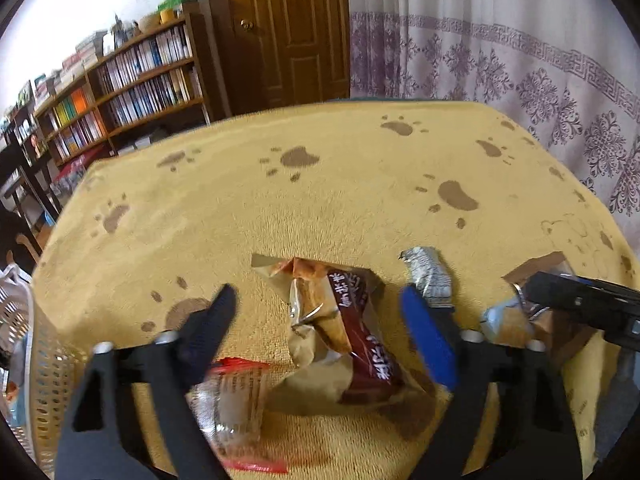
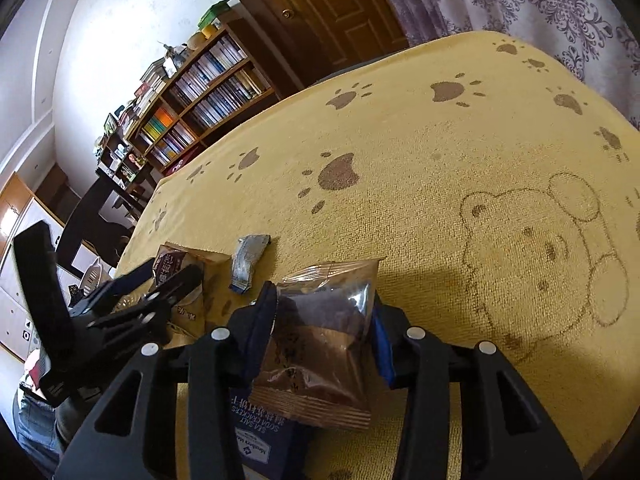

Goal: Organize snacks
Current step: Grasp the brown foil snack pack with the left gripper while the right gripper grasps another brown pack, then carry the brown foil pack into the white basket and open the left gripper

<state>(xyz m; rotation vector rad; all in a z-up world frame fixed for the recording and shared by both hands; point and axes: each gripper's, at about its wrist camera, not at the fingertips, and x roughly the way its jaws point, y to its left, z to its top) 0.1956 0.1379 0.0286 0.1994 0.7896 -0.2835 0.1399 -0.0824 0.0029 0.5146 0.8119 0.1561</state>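
Right now the left gripper (image 1: 316, 320) is spread wide, fingers either side of a tan-and-maroon snack packet (image 1: 340, 328) lying at lower centre of the left wrist view — not touching it that I can see. A clear wrapper with red edges (image 1: 236, 404) sits under its left finger at the bottom of the frame; a small silver-wrapped snack (image 1: 430, 276) lies just past its blue right finger. White perforated basket (image 1: 36, 364) at the far left edge, contents unclear. The right gripper (image 2: 320, 320) is clamped on a brown cookie pack (image 2: 324, 344) with a clear top — lower centre of the right wrist view, both fingers pressed against its sides. Under it, at the bottom edge, a blue soda cracker pack (image 2: 268, 440). Everything sits on the yellow paw-print towel (image 2: 440, 160) covering the table. Bookshelf (image 1: 132, 76) upper left, background.
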